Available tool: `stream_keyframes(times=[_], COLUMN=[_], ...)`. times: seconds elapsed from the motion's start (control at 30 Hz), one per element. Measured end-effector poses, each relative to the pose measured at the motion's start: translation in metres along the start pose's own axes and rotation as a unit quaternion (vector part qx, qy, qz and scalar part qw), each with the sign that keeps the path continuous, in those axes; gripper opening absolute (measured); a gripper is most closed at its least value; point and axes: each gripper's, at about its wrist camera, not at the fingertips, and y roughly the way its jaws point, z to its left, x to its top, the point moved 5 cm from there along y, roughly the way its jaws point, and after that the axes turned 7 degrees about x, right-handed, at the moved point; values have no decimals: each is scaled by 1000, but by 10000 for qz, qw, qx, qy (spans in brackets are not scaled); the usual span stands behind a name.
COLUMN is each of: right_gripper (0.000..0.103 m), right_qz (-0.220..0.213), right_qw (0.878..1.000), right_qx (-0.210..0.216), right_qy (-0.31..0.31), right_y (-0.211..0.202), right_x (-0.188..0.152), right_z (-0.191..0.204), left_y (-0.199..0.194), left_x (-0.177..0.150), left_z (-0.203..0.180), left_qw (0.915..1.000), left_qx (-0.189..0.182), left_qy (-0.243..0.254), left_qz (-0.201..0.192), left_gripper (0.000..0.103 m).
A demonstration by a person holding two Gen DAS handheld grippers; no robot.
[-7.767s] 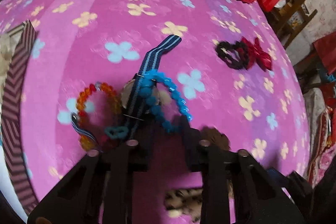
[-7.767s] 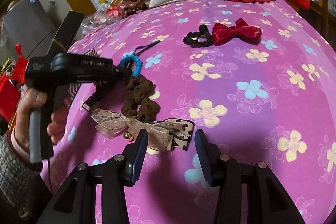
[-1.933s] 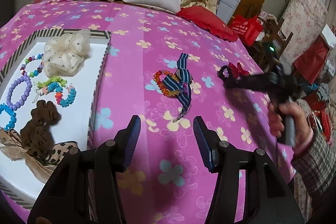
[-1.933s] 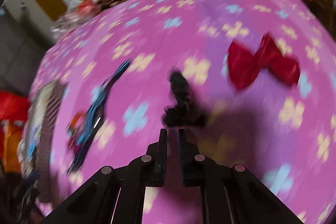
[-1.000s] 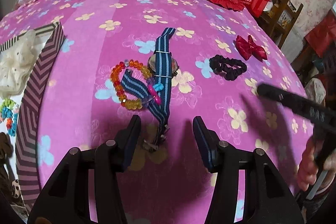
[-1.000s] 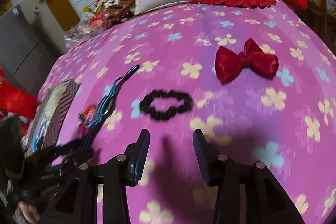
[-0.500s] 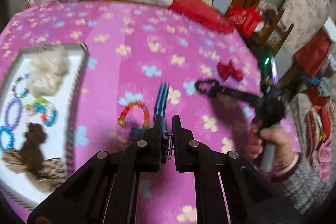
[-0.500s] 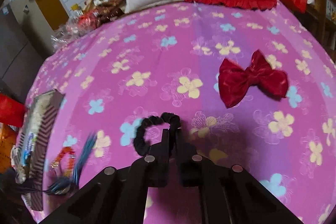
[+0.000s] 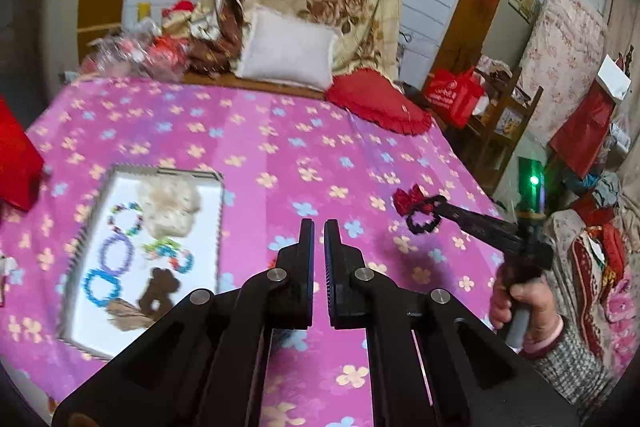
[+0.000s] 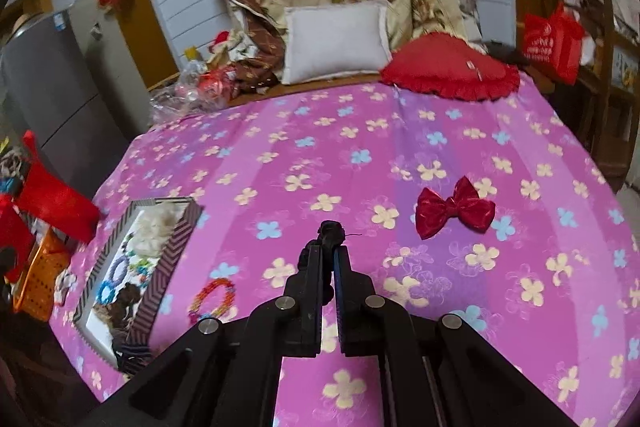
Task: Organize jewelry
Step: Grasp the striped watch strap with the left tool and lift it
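Left gripper (image 9: 319, 227): jaws drawn together with only a thin slit between them; nothing shows in the slit from its own camera.
Right gripper (image 10: 328, 253): jaws narrow, clamped on the black scrunchie (image 10: 330, 231), which bunches out just past the fingertips.
Black scrunchie, left wrist view (image 9: 422, 221): hangs as a loop from the right gripper's tip, clear above the bedspread (image 9: 280, 147) and ahead-right of the left gripper.
Hand (image 9: 520, 303): grips the right gripper's handle; a grey knitted sleeve (image 9: 572, 363) shows behind it.
Red bow (image 10: 454, 213): flat on the bedspread, ahead and to the right of the right gripper, apart from the scrunchie.
Orange beaded bracelet (image 10: 212, 293): on the bedspread, left of the right gripper, just beside the tray.
Tray (image 10: 160, 275): striped wall, white floor; left of both grippers.
Tray contents: 1 cream scrunchie (image 9: 168, 207) at the far end, 1 purple bracelet (image 9: 116, 253), 1 blue bracelet (image 9: 102, 285), 1 brown scrunchie (image 9: 158, 291) nearer.
Dark striped strip (image 10: 130, 351): at the tray's near corner; possibly a strap, too blurred to tell.
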Motion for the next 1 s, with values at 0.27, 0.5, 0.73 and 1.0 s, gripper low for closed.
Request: stream_keyframes(times=[0.27,0.5,0.73,1.0], right_gripper=[5,5,5,5], right_qz=[238,557,666,784], right_qw=[9991,9964,9948,9940], right_qx=[313,571,707,740], right_qy=[-180,-270,-301,-197], right_y=[-6,0,4,9], right_x=[-31,-77,-94,-103], right_z=[33,54,62,64], left_y=[0,41,45,63], left_x=[-30,-120,-162,-150], left_z=[31,55,69,22], left_qw=[9984,9918,9919,9816], left_qx=[450,727,747,1050], left_qy=[-70,-212,-267,1489], left_qz=[336,1030,993,566], left_gripper=[5,13,37,47])
